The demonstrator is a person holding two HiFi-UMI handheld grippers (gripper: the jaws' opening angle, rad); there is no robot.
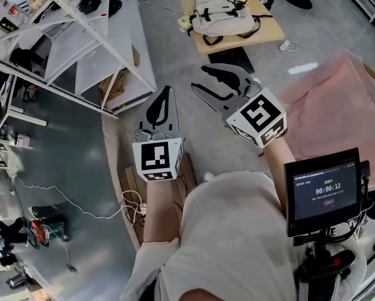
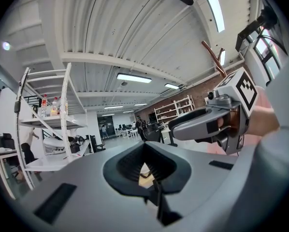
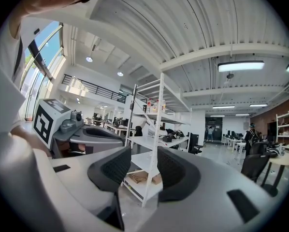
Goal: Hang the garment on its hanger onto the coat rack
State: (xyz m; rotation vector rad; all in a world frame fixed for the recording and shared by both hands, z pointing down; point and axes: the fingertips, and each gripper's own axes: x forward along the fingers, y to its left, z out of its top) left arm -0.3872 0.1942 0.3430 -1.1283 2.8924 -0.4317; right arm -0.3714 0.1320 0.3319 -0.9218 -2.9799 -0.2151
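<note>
A pink garment (image 1: 338, 99) lies spread at the right of the head view; no hanger or coat rack can be made out. My left gripper (image 1: 167, 91) is held out over the floor with its jaws shut and nothing between them; in the left gripper view (image 2: 145, 166) its dark pads meet. My right gripper (image 1: 199, 78) sits just right of it, a little left of the garment, jaws open and empty. In the right gripper view (image 3: 143, 166) only a white shelf post shows through the gap. Each gripper sees the other: the right gripper (image 2: 207, 124) and the left gripper (image 3: 86, 134).
White shelving (image 1: 93, 36) runs along the left, with cardboard under it. A pale backpack (image 1: 222, 14) lies on a small wooden table (image 1: 272, 33) ahead. A screen on a stand (image 1: 322, 190) is at my lower right. Cables trail on the floor (image 1: 74, 205).
</note>
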